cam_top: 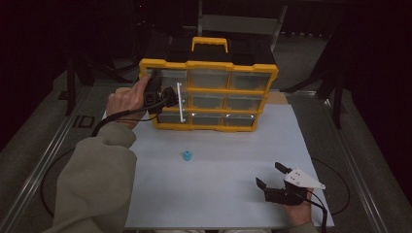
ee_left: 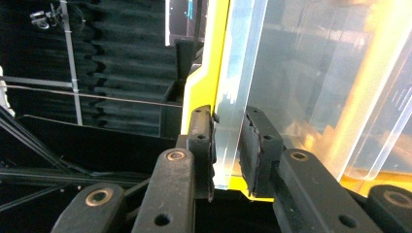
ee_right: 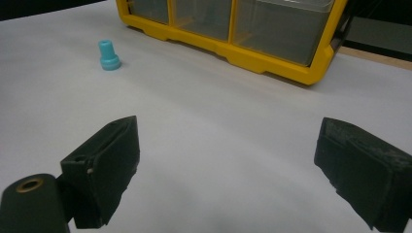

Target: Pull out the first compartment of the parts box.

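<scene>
On my white desk (cam_top: 218, 194) stands the yellow drawer cabinet (cam_top: 209, 65), black handle on top. My left hand-held gripper (ee_left: 227, 145) has its pads pressed on the clear front lip of the upper-left drawer (ee_left: 238, 87); the drawer's contents are too blurred to tell. My right hand-held gripper (ee_right: 228, 170) rests wide open, holding nothing, well apart from the small teal plug (cam_top: 187, 155) lying mid-desk.

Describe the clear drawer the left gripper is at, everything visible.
The drawer is see-through plastic, with a white-looking front lip standing upright. It belongs to the left column of the yellow organizer and sits partly pulled out toward the person. The left gripper has its jaws on either side of the thin front lip, pads against it. Through the walls nothing inside can be made out. The organizer stands upright at the far edge of the white mat.
</scene>
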`<move>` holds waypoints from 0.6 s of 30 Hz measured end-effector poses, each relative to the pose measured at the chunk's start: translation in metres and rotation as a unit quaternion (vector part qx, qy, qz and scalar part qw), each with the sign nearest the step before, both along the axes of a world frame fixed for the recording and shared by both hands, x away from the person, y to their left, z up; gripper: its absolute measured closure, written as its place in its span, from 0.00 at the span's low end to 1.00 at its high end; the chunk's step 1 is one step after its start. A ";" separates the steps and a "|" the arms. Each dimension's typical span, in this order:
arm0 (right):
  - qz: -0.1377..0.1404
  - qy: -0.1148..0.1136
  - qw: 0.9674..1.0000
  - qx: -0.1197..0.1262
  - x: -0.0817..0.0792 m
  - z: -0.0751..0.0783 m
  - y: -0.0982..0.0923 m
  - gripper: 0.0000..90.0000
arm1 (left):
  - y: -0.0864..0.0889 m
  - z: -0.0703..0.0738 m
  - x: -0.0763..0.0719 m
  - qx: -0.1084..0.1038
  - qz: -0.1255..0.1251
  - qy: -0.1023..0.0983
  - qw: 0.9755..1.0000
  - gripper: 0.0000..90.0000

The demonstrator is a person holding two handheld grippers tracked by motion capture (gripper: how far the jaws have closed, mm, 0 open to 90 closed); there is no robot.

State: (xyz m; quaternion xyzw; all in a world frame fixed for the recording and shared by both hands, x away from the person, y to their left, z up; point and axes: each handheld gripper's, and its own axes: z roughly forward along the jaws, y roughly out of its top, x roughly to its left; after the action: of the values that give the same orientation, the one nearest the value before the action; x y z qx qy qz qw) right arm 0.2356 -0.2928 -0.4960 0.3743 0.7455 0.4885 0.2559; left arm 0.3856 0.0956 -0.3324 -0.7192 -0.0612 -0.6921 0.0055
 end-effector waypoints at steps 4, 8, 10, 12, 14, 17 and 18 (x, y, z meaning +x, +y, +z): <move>0.000 0.000 1.000 0.000 0.000 0.000 0.000 0.10 | 0.000 -0.001 0.000 0.007 0.001 -0.005 1.000 0.86; 0.000 0.000 1.000 0.000 0.000 0.000 0.000 0.10 | -0.001 -0.004 0.000 0.013 0.002 -0.012 1.000 0.87; 0.000 0.000 1.000 0.000 0.000 0.000 0.000 0.10 | -0.001 -0.004 0.000 0.015 0.003 -0.014 1.000 0.88; 0.001 0.000 1.000 0.000 0.000 0.000 0.000 0.10 | -0.001 -0.005 -0.001 0.016 0.003 -0.014 1.000 0.88; 0.000 0.001 1.000 0.000 0.000 0.000 0.000 0.10 | -0.001 -0.005 -0.001 0.019 0.003 -0.017 1.000 0.88; 0.000 0.001 1.000 0.001 0.000 0.000 0.000 0.10 | -0.001 -0.006 -0.002 0.018 0.000 -0.016 1.000 0.88; 0.000 0.001 1.000 0.001 0.000 0.000 0.000 0.10 | -0.001 -0.006 -0.002 0.018 0.001 -0.016 1.000 0.88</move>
State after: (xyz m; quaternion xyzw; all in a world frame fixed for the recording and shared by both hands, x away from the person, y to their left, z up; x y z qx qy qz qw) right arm 0.2360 -0.2927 -0.4964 0.3747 0.7455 0.4887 0.2549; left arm 0.3838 0.0950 -0.3385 -0.7076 -0.0493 -0.7047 0.0180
